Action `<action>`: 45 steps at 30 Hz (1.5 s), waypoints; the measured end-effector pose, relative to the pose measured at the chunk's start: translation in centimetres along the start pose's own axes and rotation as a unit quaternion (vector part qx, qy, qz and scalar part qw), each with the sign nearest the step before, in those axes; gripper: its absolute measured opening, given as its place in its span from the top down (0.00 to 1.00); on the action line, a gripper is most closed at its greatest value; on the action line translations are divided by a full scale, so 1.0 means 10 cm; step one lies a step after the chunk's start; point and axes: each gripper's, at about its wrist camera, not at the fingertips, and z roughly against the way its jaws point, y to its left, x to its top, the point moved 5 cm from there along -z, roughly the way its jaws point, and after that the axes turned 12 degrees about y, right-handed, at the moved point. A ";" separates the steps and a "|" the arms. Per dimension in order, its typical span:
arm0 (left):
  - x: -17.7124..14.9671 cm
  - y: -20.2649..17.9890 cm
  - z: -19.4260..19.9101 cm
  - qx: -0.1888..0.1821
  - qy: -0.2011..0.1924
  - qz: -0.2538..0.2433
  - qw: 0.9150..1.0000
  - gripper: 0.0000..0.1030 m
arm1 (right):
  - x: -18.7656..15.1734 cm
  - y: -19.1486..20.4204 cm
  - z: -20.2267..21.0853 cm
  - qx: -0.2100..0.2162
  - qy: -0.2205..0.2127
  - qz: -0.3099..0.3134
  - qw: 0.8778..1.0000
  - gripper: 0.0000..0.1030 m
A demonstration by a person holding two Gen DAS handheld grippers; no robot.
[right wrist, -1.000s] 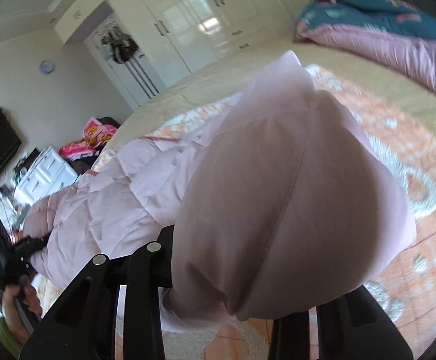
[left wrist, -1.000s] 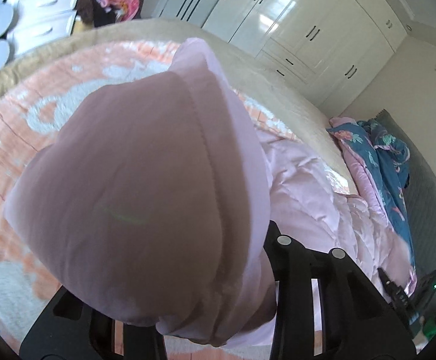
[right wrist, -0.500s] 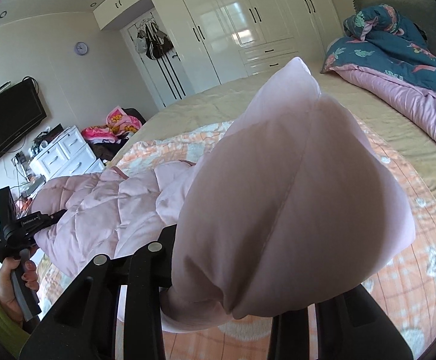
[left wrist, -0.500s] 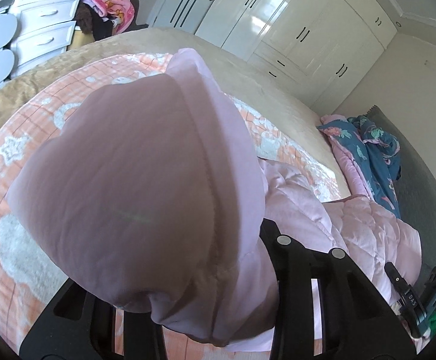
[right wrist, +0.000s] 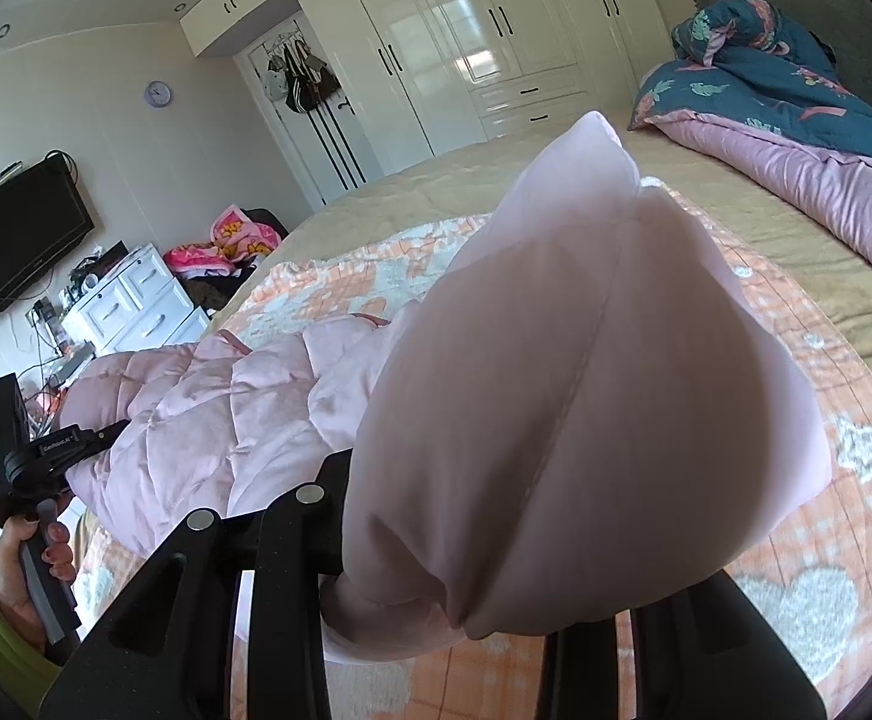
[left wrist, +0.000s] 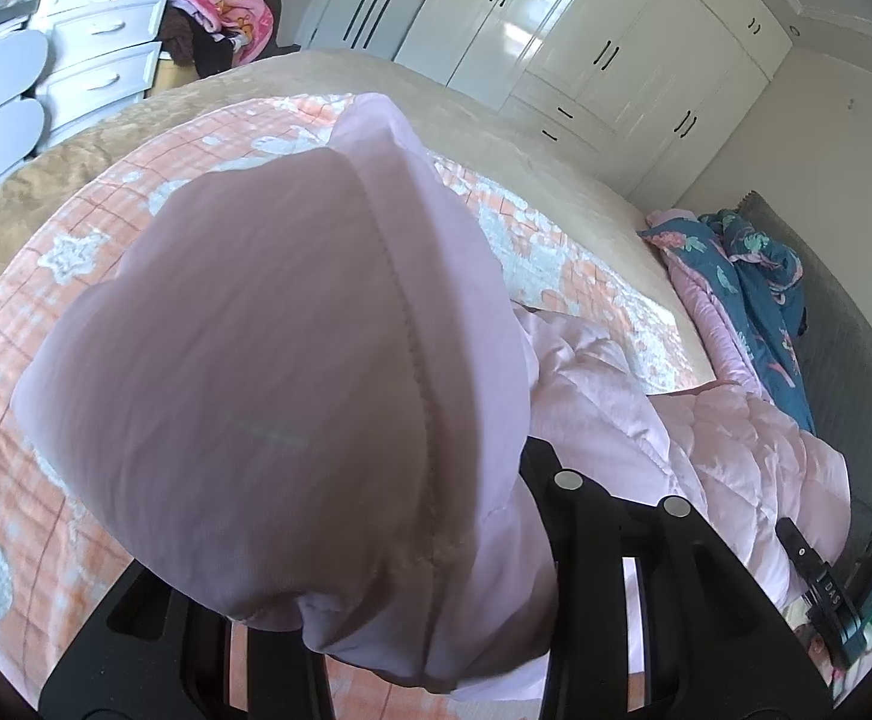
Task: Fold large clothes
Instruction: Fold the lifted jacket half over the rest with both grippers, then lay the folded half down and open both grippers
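Note:
A pale pink quilted jacket (left wrist: 285, 360) bulges over my left gripper (left wrist: 369, 576), which is shut on a bunched edge of it; the fingertips are hidden under the cloth. In the right wrist view another bunch of the same jacket (right wrist: 586, 420) covers my right gripper (right wrist: 436, 588), also shut on it. The jacket's quilted body (right wrist: 207, 408) hangs stretched between the two grippers over the orange checked blanket (right wrist: 826, 540). The left gripper's handle (right wrist: 33, 468) shows at the far left, held by a hand.
The bed has a beige spread (left wrist: 496, 138). A blue and pink duvet (right wrist: 766, 78) lies piled by the grey headboard. White wardrobes (left wrist: 586, 30) line the far wall. A white drawer unit (left wrist: 99, 30) and a heap of clothes (right wrist: 225, 246) stand beyond the bed's foot.
Both grippers have travelled across the bed and risen a little, still gripping the jacket. The jacket's body has been pulled along with them, and more of the room shows.

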 end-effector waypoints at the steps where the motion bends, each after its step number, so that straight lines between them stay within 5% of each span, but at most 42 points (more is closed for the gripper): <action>1: -0.03 0.01 0.01 0.001 0.001 0.000 1.000 0.74 | -0.02 -0.01 0.01 -0.001 0.001 -0.001 1.000 0.70; 14: -0.37 0.19 -0.06 0.019 0.020 0.003 1.000 0.72 | -0.36 -0.11 -0.05 -0.011 0.023 -0.034 0.999 0.69; 21: -0.50 0.34 -0.26 0.034 0.037 0.022 0.998 0.66 | -0.51 -0.37 -0.34 -0.020 0.071 -0.096 0.993 0.62; 30: -0.55 0.41 -0.37 0.041 0.048 0.034 0.997 0.59 | -0.68 -0.54 -0.56 -0.021 0.100 -0.156 0.982 0.46; 38: -0.58 0.46 -0.31 0.038 0.060 0.039 0.997 0.48 | -0.78 -0.55 -0.38 -0.029 0.100 -0.169 0.980 0.16; 45: -0.65 0.47 -0.12 0.037 0.062 0.040 0.997 0.34 | -0.88 -0.44 -0.03 -0.049 0.083 -0.149 0.984 0.13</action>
